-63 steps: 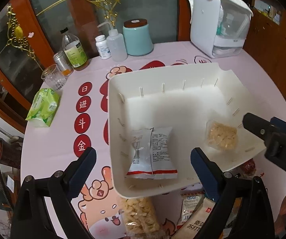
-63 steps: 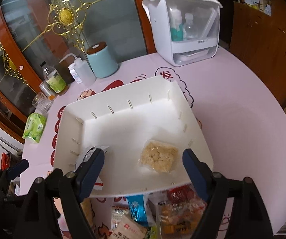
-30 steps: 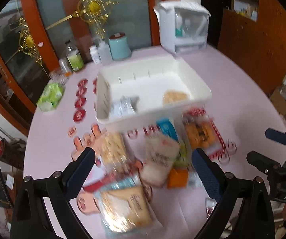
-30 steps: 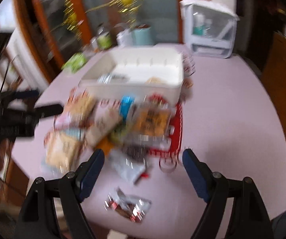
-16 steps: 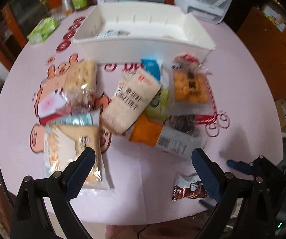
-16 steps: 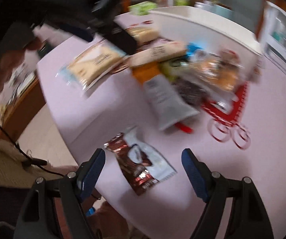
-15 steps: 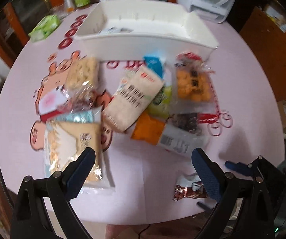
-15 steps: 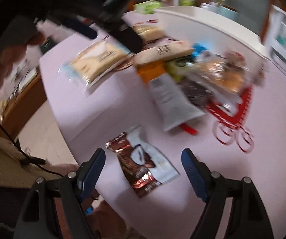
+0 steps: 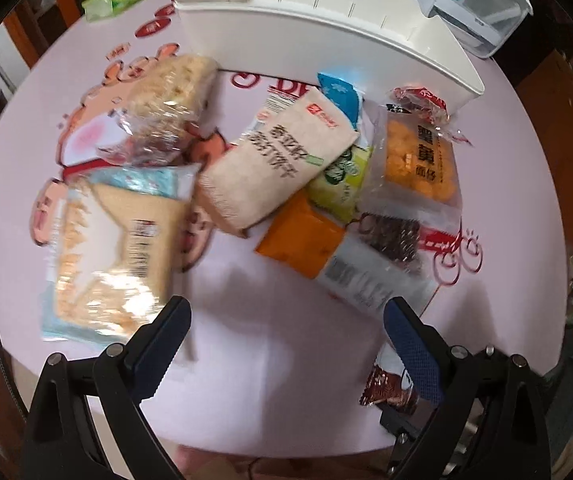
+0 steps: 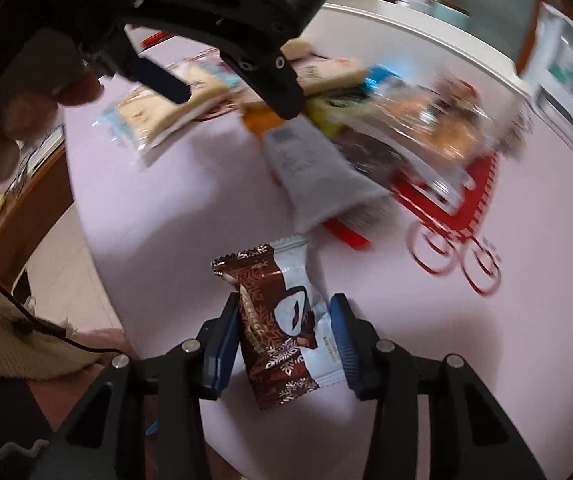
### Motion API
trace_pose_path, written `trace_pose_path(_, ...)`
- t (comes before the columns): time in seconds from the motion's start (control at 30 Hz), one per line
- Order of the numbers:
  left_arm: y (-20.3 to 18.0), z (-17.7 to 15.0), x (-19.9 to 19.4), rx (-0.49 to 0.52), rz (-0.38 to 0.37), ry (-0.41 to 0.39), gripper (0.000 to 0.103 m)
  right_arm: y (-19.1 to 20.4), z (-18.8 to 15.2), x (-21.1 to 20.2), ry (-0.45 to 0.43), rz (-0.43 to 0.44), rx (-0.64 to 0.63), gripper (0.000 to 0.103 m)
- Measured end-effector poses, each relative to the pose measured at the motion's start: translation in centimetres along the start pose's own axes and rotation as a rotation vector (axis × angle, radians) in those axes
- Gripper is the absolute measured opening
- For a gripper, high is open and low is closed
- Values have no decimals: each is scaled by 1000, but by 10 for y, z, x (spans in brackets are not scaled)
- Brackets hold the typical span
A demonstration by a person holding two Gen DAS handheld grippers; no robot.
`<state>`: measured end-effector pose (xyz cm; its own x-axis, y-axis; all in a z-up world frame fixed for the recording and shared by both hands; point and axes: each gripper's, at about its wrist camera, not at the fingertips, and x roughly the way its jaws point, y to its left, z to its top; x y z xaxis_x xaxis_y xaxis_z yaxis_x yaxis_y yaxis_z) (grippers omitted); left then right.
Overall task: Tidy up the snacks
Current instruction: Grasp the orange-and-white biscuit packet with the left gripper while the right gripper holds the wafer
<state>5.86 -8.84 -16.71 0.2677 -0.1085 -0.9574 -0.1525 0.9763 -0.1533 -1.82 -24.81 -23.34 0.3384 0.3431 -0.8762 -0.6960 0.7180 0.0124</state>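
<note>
Your right tool (image 10: 284, 330) is clamped on a brown-and-white snack packet (image 10: 282, 322) on the pink surface (image 10: 506, 360); your left tool (image 9: 286, 332) hangs apart, holding nothing.

Beige cracker pack (image 9: 276, 164), mid-worktop: Chinese print, blurred. Orange-snack bag (image 9: 418, 156): "蛋黄". Worktop (image 9: 270, 344) print by the bin: "D…".

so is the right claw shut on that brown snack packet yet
Cannot tell: the right claw flanks the brown snack packet, which lies on the table; contact isn't clear.
</note>
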Motion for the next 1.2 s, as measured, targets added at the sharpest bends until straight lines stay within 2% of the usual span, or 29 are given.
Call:
trace_pose_path(0.17, -13, 13, 24, -104, -29, 15, 97, -25, -8, -9, -5, -15, 105, 43)
trace_pose_path(0.3, -19, 18, 44, -162, 7, 52, 93, -30, -12, -16, -20, -27, 155, 43)
trace_pose_path(0.37, -20, 18, 53, -201, 2, 81, 89, -32, -13, -19, -25, -27, 171, 43)
trace_pose_path(0.4, -19, 18, 58, -229, -10, 97, 83, -30, -18, -18, -26, -24, 175, 43)
trace_pose_path(0.53, -22, 20, 58, -250, 42, 85, 65, -31, -23, -18, -31, -21, 191, 43)
trace_pose_path(0.57, -23, 20, 58, -248, 49, 84, 61, -31, -23, -19, -35, -21, 196, 43)
trace_pose_path(0.6, -23, 20, 58, -240, 58, 82, 50, -32, -23, -18, -37, -19, 199, 43)
trace_pose_path(0.73, -25, 17, 56, -195, 47, 98, 38, -38, -18, -19, -55, -10, 226, 43)
trace_pose_path(0.93, -27, 1, 41, -85, 51, 93, 34, -41, -8, -32, -101, 1, 254, 43)
trace_pose_path(1.2, -30, -3, -9, 42, 82, -19, 34, -37, 25, -53, -177, 12, 260, 43)
